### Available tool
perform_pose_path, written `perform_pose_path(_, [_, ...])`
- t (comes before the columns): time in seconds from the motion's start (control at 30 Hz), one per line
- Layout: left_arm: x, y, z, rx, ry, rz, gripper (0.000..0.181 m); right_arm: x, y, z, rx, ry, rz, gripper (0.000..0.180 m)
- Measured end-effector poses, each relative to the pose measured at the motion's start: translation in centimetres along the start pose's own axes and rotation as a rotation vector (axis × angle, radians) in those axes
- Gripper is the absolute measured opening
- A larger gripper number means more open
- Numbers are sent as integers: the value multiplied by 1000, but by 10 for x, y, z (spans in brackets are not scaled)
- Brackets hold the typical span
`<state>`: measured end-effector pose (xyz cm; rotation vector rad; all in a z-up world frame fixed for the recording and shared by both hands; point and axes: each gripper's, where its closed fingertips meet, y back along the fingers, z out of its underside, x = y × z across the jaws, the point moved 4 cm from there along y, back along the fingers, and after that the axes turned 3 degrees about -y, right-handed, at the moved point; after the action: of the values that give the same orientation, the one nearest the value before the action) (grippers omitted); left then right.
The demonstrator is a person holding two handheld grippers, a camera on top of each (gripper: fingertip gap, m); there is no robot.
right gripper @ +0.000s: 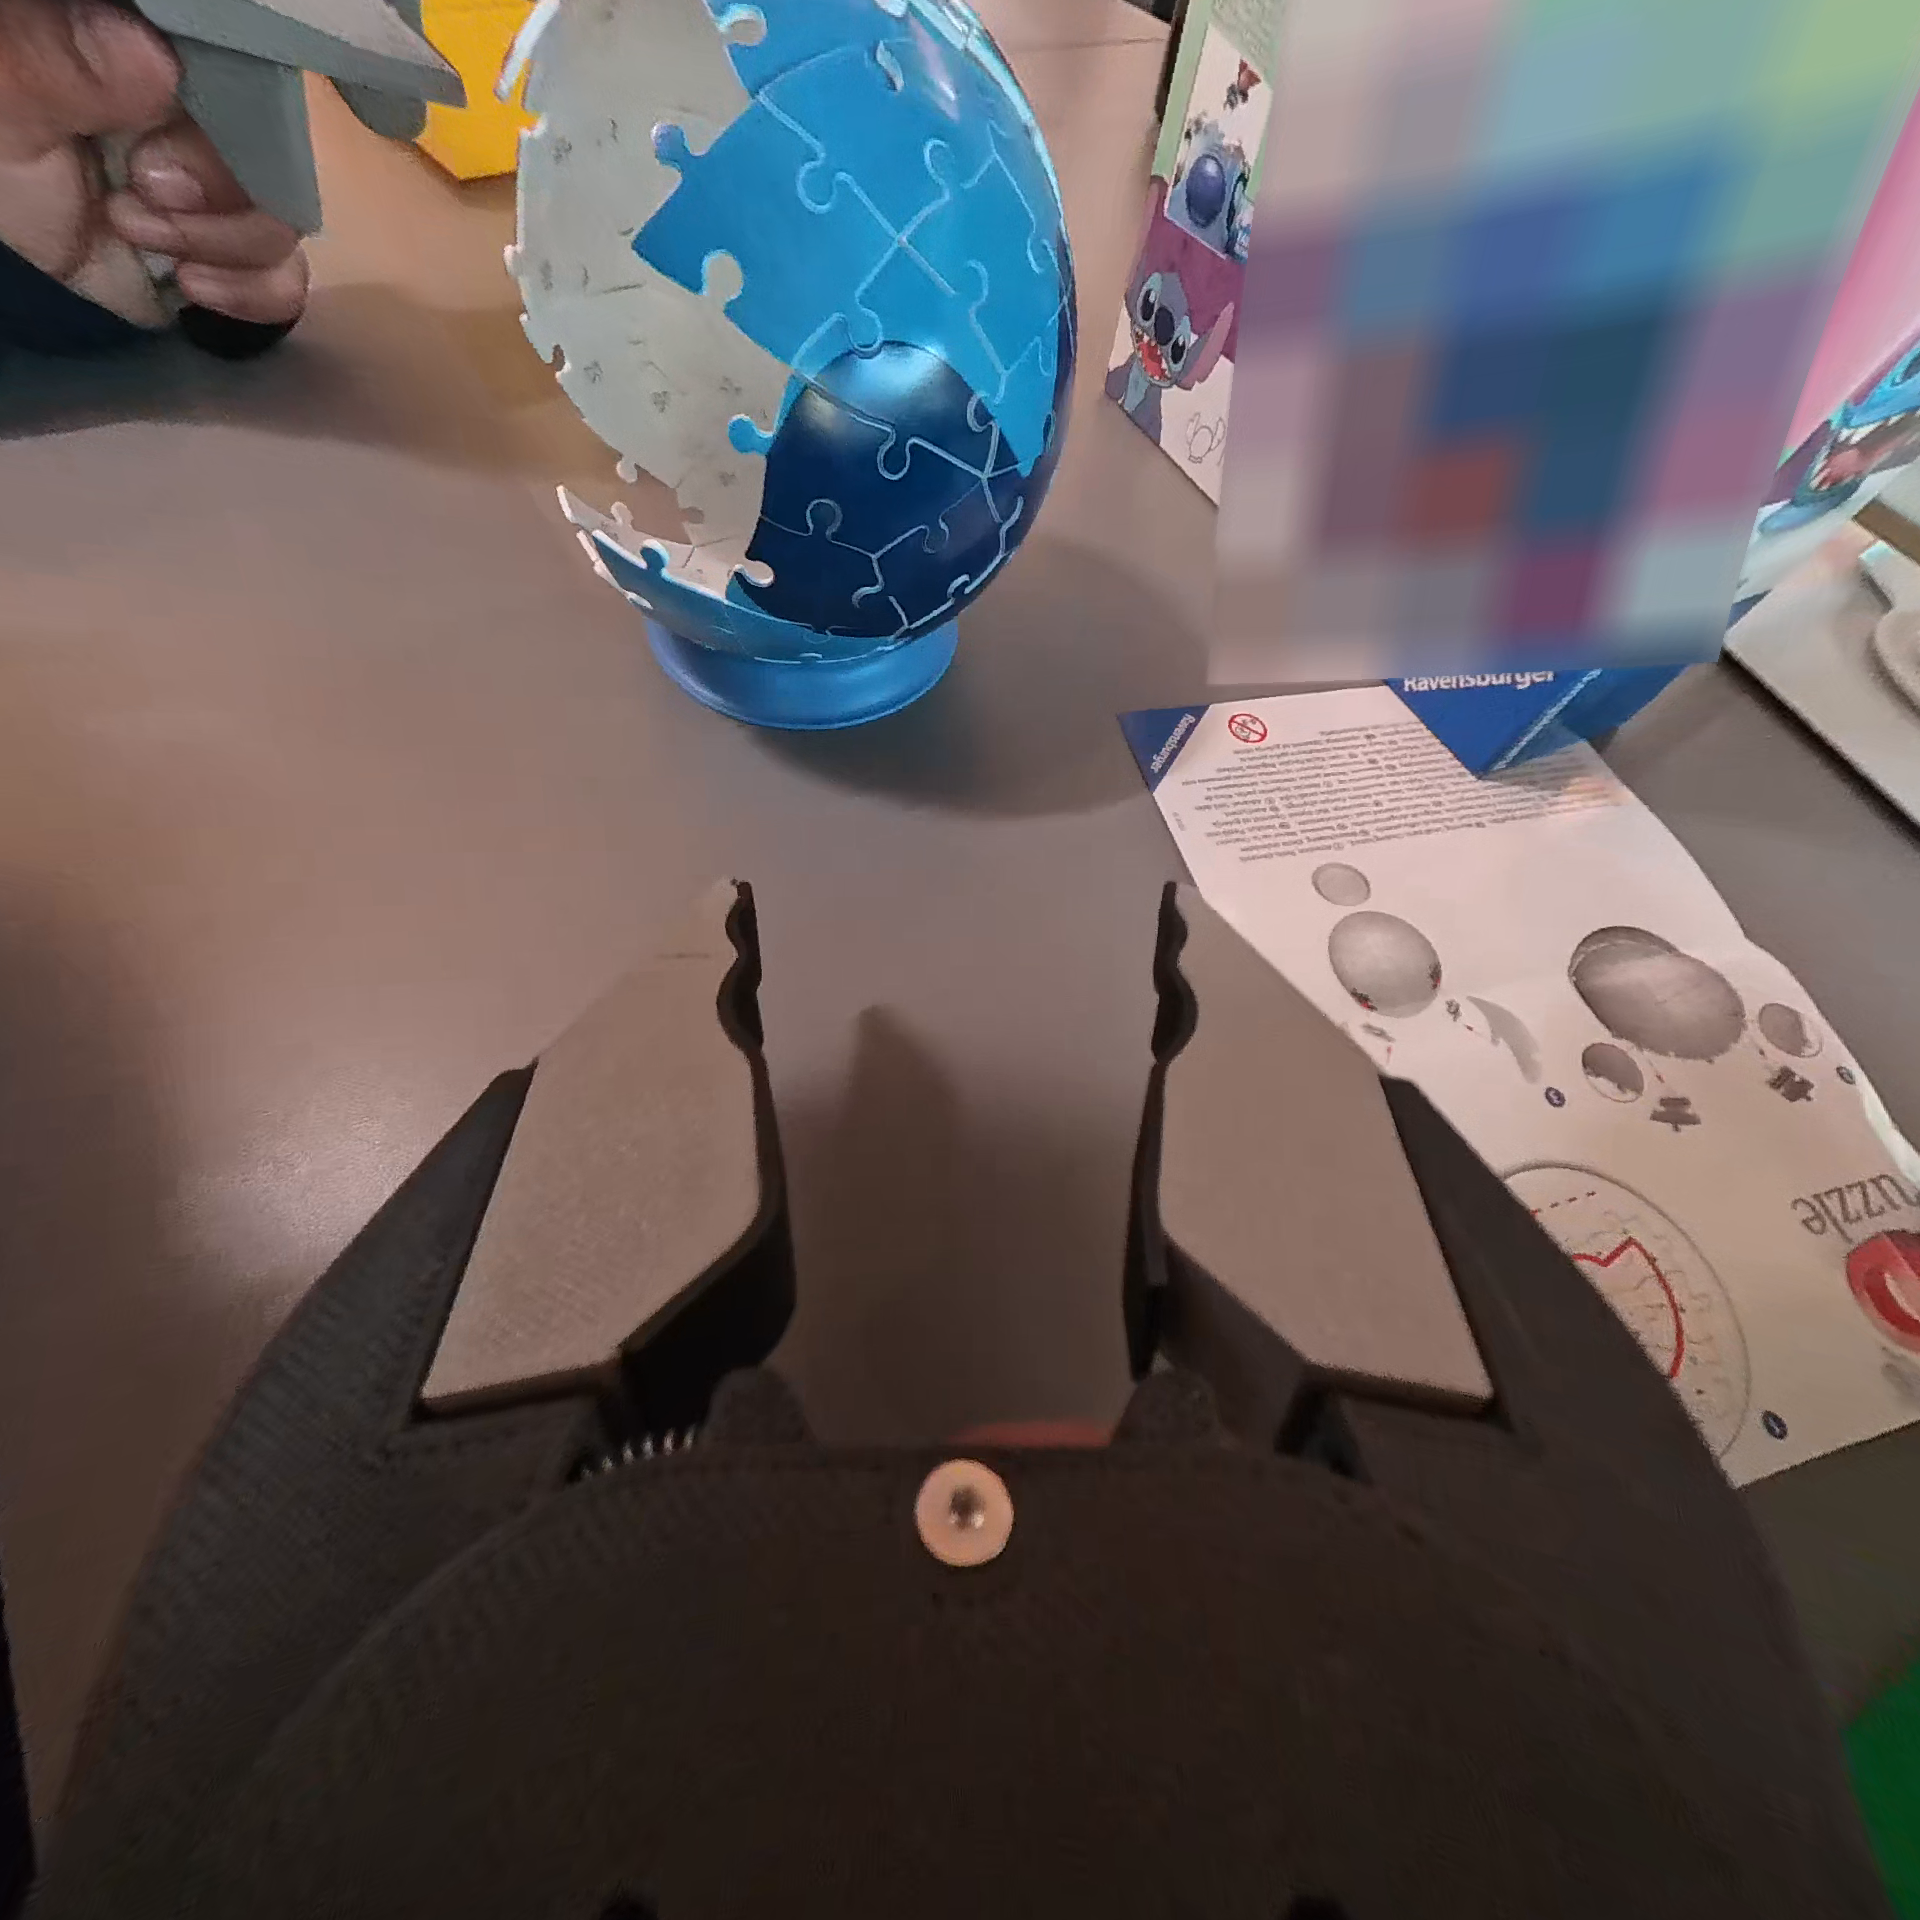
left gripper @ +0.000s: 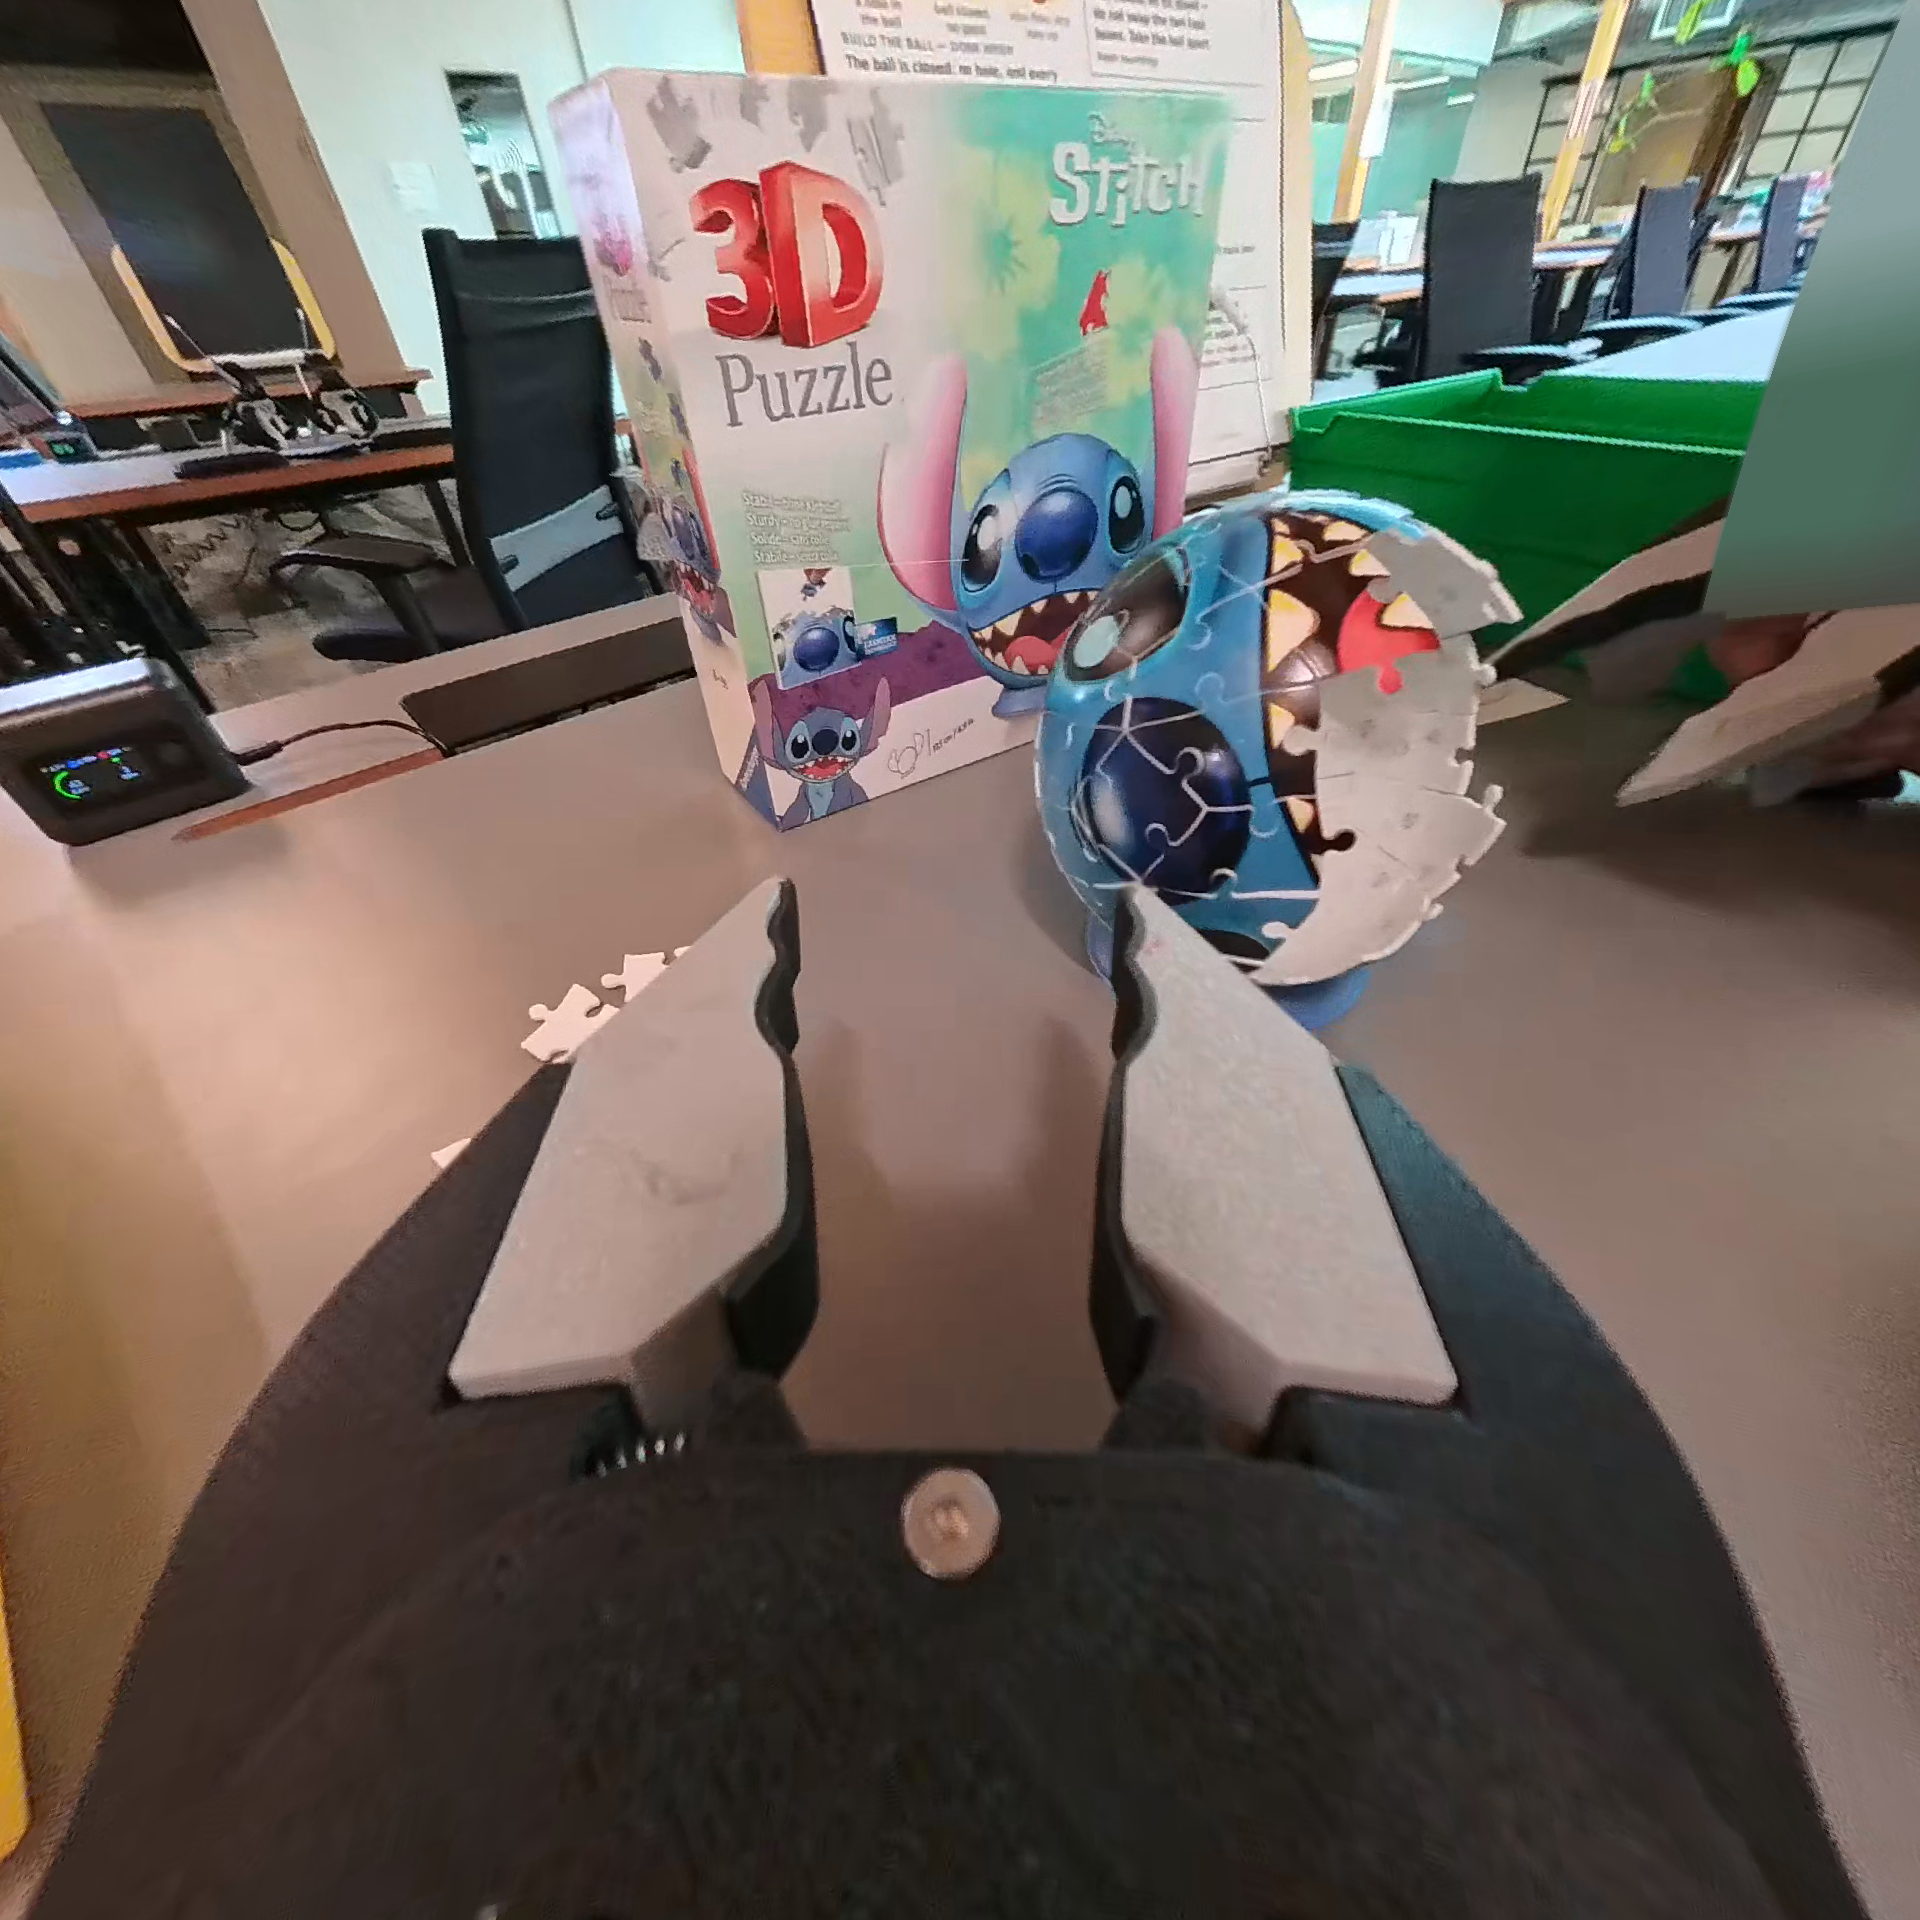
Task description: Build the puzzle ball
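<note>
Loose pieces (left gripper: 582,1003) beside left jaws.

Print marks the puzzle box (left gripper: 894,436), instruction leaflet (right gripper: 1455,935) and rear poster (left gripper: 1049,36).

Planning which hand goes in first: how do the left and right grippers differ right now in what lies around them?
The left gripper has loose white puzzle pieces beside its left finger; the right gripper has the instruction sheet under its right finger. The puzzle ball overlaps the left gripper's right fingertip in view, while it stands well ahead of the right gripper. Both are open and empty.
</note>
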<state>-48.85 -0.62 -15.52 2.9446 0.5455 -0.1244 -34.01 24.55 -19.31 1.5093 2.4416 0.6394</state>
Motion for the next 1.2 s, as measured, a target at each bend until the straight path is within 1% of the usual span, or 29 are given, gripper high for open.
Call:
perform_pose_path(0.27, [1, 2, -1, 11, -17, -7, 64, 3, -1, 3, -24, 2, 10, 73])
perform_pose_path(0.4, [1, 3, 0, -3, -34, -42, 66, 8, 0, 4, -28, 56, 82, 73])
perform_pose_path(0.5, [-8, 7, 1, -2, -5, -110, 70, 11, 1, 4, -26, 87, 138, 72])
perform_pose_path(0.6, [-13, 15, 0, 24, 21, -144, 71, 13, 4, 2, -1, 101, 191, 70])
perform_pose_path(0.8, [-13, 19, 1, 16, 17, -158, 72, 15, 6, 1, 9, 121, 255, 69])
perform_pose_path(0.9, [-10, 20, 0, 19, 10, -125, 72, 16, 6, 1, 13, 109, 246, 71])
perform_pose_path(1.07, [-1, 16, 3, -16, -24, -71, 75, 19, 12, -1, 58, 6, 169, 69])
perform_pose_path(1.1, [0, 15, 4, -24, -29, -67, 76, 19, 13, -1, 61, -6, 154, 68])
perform_pose_path(1.2, [0, 16, 3, -21, -43, -84, 75, 16, 8, 2, 25, -6, 102, 56])
